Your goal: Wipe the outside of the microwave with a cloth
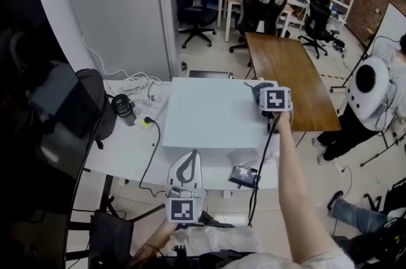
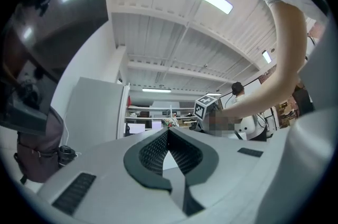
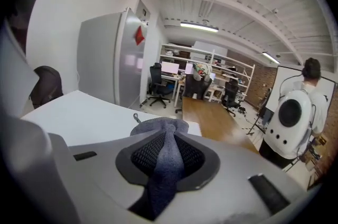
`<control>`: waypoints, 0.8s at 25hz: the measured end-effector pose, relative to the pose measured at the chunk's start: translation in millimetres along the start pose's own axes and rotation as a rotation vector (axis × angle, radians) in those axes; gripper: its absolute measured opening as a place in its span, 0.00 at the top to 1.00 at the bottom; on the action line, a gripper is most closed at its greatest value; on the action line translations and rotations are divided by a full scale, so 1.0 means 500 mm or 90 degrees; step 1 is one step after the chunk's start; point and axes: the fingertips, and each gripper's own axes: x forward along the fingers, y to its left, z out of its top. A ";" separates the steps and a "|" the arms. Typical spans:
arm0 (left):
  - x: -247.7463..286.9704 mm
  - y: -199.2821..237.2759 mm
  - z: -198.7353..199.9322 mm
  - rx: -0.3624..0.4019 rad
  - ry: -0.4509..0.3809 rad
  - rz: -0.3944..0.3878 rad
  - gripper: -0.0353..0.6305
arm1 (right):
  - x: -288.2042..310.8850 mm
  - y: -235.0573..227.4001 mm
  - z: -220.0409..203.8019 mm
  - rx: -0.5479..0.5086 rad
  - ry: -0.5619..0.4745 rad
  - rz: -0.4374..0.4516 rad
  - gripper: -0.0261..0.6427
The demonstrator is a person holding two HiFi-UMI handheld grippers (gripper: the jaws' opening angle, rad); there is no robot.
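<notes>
A white microwave (image 1: 212,115) seen from above: a plain, flat, unmarked top, boxy and pale, standing in the middle of a white tabletop (image 1: 127,147). At the far right corner of that top sits a bunched grey-blue cloth (image 1: 259,90), soft and nubbly in texture. The right gripper (image 3: 168,138) has its fingers pinching the cloth, a strip of which runs back between the ribbed black pads while the rest mushrooms out ahead of the tips. A bare arm reaches out to this gripper across the microwave's right side. The left gripper (image 2: 168,136) is at the microwave's near edge, angled slightly upward, its fingers pressed together at the tips with nothing between them. To the left of the microwave on the tabletop stand a black bottle (image 1: 124,108) and a dark bag (image 1: 95,103), with white cables trailing nearby. Beyond the right corner is a brown wooden table (image 1: 288,77), and beside it a person (image 1: 374,87) in white.
</notes>
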 end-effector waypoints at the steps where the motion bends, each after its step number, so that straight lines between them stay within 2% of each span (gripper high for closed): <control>1: 0.001 -0.006 0.001 0.000 -0.001 -0.005 0.94 | 0.002 -0.012 -0.022 0.026 0.017 0.018 0.86; 3: 0.001 -0.012 0.003 0.004 -0.004 -0.012 0.94 | 0.009 -0.013 -0.056 0.079 0.042 0.069 0.86; 5: -0.002 -0.012 0.004 0.013 -0.006 -0.013 0.94 | 0.005 -0.035 -0.061 0.099 0.036 0.064 0.86; 7: -0.008 -0.006 0.003 0.006 -0.006 -0.002 0.94 | -0.018 -0.036 -0.040 0.113 0.003 0.058 0.86; 9: -0.012 0.004 -0.001 -0.001 0.001 0.010 0.94 | -0.056 0.003 -0.003 0.123 -0.045 0.075 0.86; 12: -0.016 0.012 -0.001 0.000 0.002 0.017 0.94 | -0.139 0.151 0.076 0.134 -0.131 0.167 0.86; 14: -0.021 0.010 0.000 0.007 0.001 0.013 0.94 | -0.185 0.267 0.100 0.131 -0.161 0.237 0.86; 17: -0.026 0.010 -0.003 0.010 0.006 0.014 0.94 | -0.230 0.436 0.109 0.099 -0.169 0.325 0.86; 20: -0.033 0.013 0.000 0.020 0.004 0.021 0.94 | -0.245 0.567 0.098 0.052 -0.150 0.382 0.86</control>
